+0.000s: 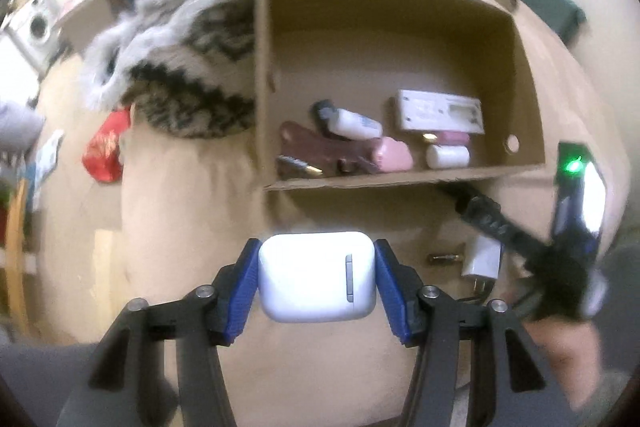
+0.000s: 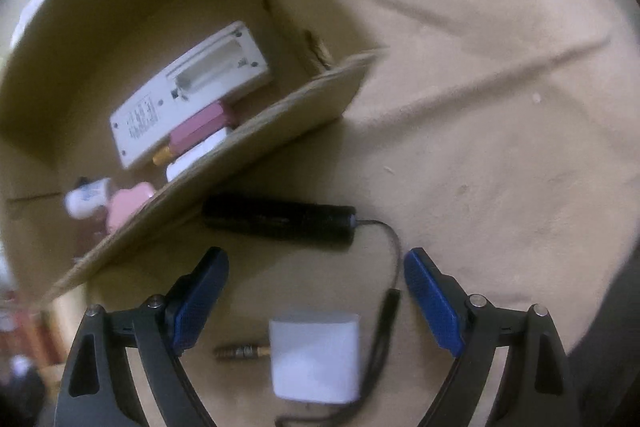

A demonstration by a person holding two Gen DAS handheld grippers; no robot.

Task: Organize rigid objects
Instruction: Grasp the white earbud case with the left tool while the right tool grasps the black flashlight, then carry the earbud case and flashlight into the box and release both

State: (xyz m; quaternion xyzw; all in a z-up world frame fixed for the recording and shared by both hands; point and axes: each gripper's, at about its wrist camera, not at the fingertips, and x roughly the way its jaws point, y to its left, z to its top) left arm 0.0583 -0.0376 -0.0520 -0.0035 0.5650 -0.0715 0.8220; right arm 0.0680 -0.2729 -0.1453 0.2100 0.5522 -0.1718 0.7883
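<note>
Now, left gripper (image 1: 317,281): its blue-padded fingers (image 1: 244,291) pinch a glossy white rounded-rectangle earbud case (image 1: 317,277) from both sides, low centre of the left wrist view, held above the tan fabric surface (image 1: 180,227).
Earbud case detail: a grey hinge strip faces the camera on its right half.
Right gripper (image 2: 316,301): blue pads spread wide, nothing between them; it hangs over a white boxy plug adapter (image 2: 314,361) on the tan surface.
Open brown cardboard box (image 1: 400,27): at 12 o'clock from the left gripper, its front wall well beyond the case.
Box contents: a flat white rectangular plastic device (image 1: 440,115) at the back right; a small white bottle (image 1: 354,123) with a dark cap; a pink rounded block (image 1: 394,155); a short white cylinder (image 1: 448,155); a pink tube with a gold end (image 2: 200,133) beside the device; a dark brown lumpy item (image 1: 320,151), too blurred to identify.
Black cylindrical device with a thin cable (image 2: 280,221): lying just outside the box's front wall, at 12 o'clock from the right gripper; its cable curls down past the adapter at 3 o'clock.
Small brass-coloured screw-like piece (image 2: 240,351): at 9 o'clock of the adapter, its tip at the adapter's edge.
Fluffy grey-white patterned textile (image 1: 180,27): heaped at the box's 9 o'clock.
Red crumpled wrapper (image 1: 106,151): at 10 o'clock from the left gripper, at the surface's edge.
</note>
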